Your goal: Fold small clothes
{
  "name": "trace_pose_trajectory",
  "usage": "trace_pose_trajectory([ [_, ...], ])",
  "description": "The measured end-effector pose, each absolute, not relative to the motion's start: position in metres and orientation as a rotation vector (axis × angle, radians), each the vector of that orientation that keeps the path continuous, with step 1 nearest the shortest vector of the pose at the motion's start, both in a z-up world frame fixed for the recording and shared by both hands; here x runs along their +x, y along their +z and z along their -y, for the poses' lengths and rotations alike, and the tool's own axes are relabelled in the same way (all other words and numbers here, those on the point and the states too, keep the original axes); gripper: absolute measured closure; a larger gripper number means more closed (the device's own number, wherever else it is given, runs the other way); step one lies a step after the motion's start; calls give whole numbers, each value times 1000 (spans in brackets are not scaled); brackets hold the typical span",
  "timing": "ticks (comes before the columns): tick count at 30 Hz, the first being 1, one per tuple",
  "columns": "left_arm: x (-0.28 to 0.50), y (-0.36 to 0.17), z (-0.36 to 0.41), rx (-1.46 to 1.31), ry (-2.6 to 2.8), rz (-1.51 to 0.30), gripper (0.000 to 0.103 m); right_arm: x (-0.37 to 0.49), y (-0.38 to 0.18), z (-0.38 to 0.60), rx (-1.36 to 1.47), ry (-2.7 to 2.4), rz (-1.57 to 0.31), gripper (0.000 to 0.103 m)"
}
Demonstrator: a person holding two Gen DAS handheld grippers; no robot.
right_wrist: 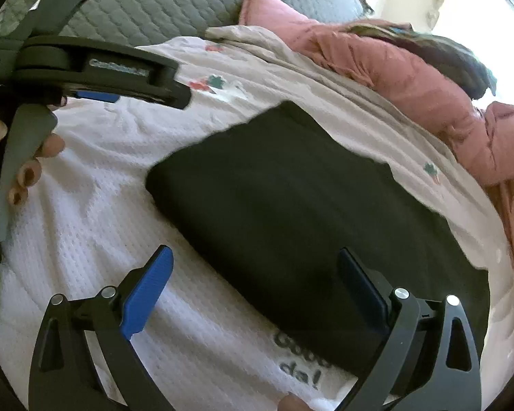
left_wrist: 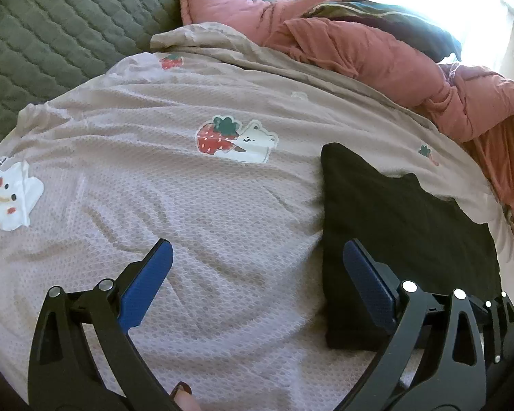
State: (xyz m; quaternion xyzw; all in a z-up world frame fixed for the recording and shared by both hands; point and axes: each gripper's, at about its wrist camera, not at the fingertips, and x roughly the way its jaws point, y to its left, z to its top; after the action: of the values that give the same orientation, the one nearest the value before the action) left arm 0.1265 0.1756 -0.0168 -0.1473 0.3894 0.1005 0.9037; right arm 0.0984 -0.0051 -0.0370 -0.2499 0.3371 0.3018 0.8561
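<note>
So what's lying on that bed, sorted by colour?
Black: 1, a folded cloth
Pink: 1, a rumpled quilt
Dark striped: 1, a cloth on the quilt
Grey: 1, a quilted cover
Total: 4

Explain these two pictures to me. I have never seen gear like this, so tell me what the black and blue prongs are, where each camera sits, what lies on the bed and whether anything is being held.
There is no robot here. A person holds a hand-operated gripper in each hand, and each carries a wide-angle camera looking along its two blue-padded jaws.

One picture comes from the left gripper, the other from the right gripper. The right view also shows the left gripper from outside, at upper left, with the person's fingers on its handle.

On the bed lies a pale bedspread printed with strawberries and bears. On it rests a black garment, folded into a flat block. Behind are a bunched pink quilt and a grey quilted cover.

Both grippers stand open and hold nothing.
</note>
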Motion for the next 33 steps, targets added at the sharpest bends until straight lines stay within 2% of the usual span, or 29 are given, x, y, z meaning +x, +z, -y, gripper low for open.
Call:
trace_pose_trajectory([
  [4,127,-18,-179,-318,210,-806,10,99,-42,-16,-595,656,-677,10],
  [8,126,-17,-185,-341,212,-802,10,100,-49,-32,-651,655,-654,29],
  [10,125,-17,-188,-357,214,-797,10,98,-49,-35,-661,674,-633,53],
  [11,124,-16,-190,-365,215,-794,10,97,-47,-36,-649,699,-623,84],
  [12,123,-15,-192,-376,216,-789,10,95,-43,-35,-628,731,-618,90],
  [18,124,-16,-194,-406,203,-788,10,96,-41,-36,-590,769,-641,90],
  [23,127,-18,-192,-402,182,-801,10,88,-47,-41,-643,768,-640,79],
  [26,127,-17,-190,-400,172,-794,10,85,-38,-32,-577,797,-635,77],
  [31,129,-12,-182,-371,150,-790,10,76,-20,-14,-510,788,-608,64],
  [33,131,-10,-179,-366,142,-792,10,75,-15,-6,-493,763,-600,53],
])
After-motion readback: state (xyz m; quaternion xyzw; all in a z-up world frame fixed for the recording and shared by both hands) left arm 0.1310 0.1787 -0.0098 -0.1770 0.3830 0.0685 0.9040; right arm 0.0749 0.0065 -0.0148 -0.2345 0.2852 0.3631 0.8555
